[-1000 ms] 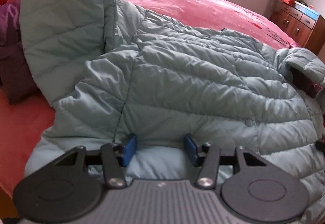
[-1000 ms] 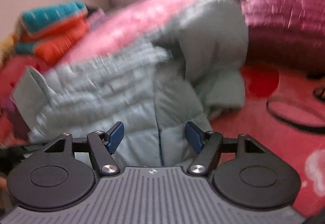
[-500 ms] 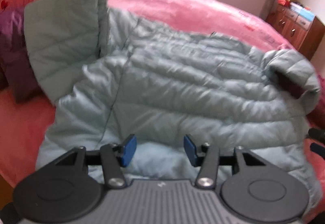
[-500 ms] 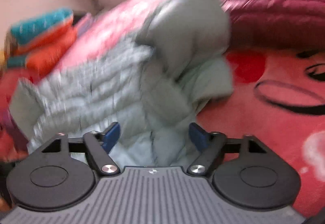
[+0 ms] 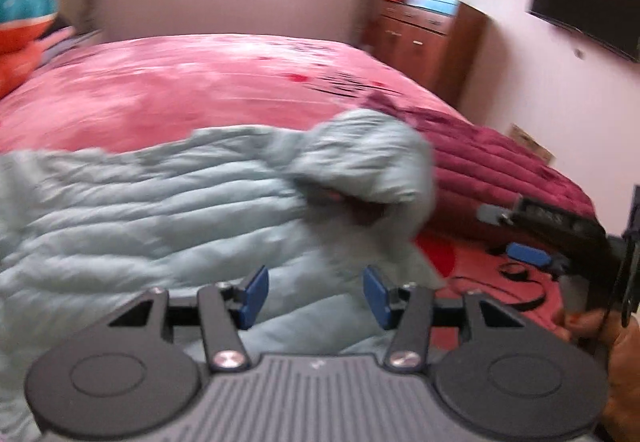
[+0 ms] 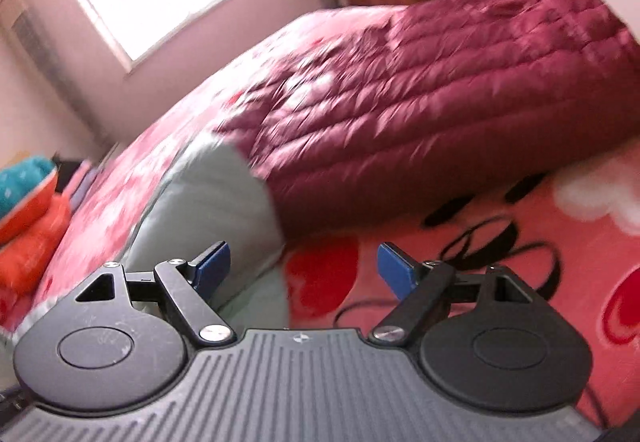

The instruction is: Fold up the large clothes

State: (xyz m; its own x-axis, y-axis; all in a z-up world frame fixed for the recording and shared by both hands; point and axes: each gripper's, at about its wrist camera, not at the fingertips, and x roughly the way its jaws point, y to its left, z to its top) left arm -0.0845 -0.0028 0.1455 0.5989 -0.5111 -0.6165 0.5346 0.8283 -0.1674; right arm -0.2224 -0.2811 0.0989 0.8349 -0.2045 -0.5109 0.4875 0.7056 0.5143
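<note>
A pale green quilted down jacket (image 5: 152, 213) lies spread on the pink bed cover (image 5: 192, 89), its hood (image 5: 368, 157) bunched at the right. My left gripper (image 5: 317, 294) hovers over the jacket's near edge. Its blue pads stand half apart and nothing is pinched between them. In the right wrist view only a smooth green part of the jacket (image 6: 208, 201) shows, at the left. My right gripper (image 6: 304, 266) stands wide open over the cartoon-print cover (image 6: 500, 242), just right of that part, with nothing between its pads. One of its pads (image 5: 528, 254) and the hand holding it show in the left wrist view.
A maroon quilted jacket (image 6: 420, 113) lies heaped on the bed right of the green one. Folded teal and orange bedding (image 6: 28, 209) is stacked at the far left. A wooden cabinet (image 5: 424, 37) stands by the wall beyond the bed, and a dark screen (image 5: 584, 9) hangs at the right.
My left gripper lifted and swung right along the jacket toward the hood. My right gripper opened wider and swung right off the green jacket, now facing the maroon one.
</note>
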